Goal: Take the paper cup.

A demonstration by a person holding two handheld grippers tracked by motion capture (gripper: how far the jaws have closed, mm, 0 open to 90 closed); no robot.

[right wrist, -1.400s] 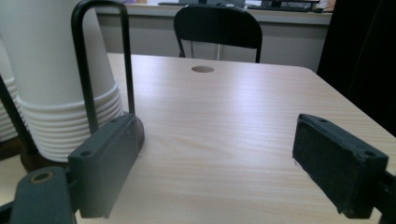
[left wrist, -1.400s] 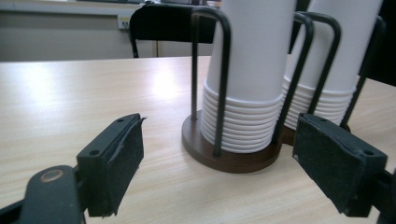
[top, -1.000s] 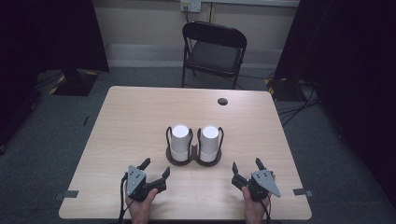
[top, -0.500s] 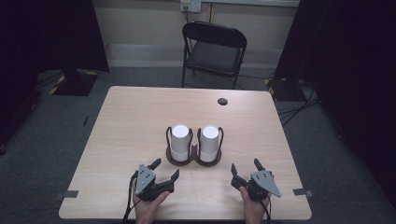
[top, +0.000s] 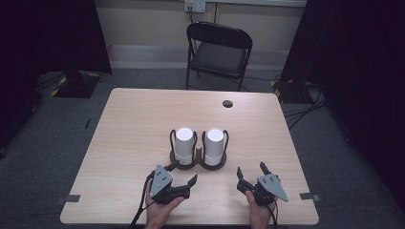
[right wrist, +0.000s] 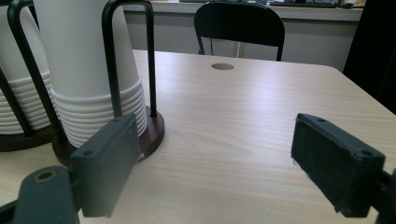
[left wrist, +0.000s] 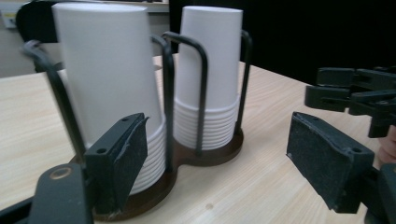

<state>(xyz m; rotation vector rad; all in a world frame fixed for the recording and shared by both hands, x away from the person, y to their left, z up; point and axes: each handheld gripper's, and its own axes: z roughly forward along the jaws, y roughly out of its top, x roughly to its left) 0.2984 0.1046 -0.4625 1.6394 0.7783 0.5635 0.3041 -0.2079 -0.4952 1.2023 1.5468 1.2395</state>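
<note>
The left tool (top: pixel 181 173), jaws just closing yet apart and empty, sits near the left cup stack (top: pixel 184 144); the right tool (top: pixel 251 172) rests open and empty on the bench (top: pixel 133 124).

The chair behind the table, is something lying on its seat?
No, in the high view the seat of the chair is bare, with nothing on it.
</note>
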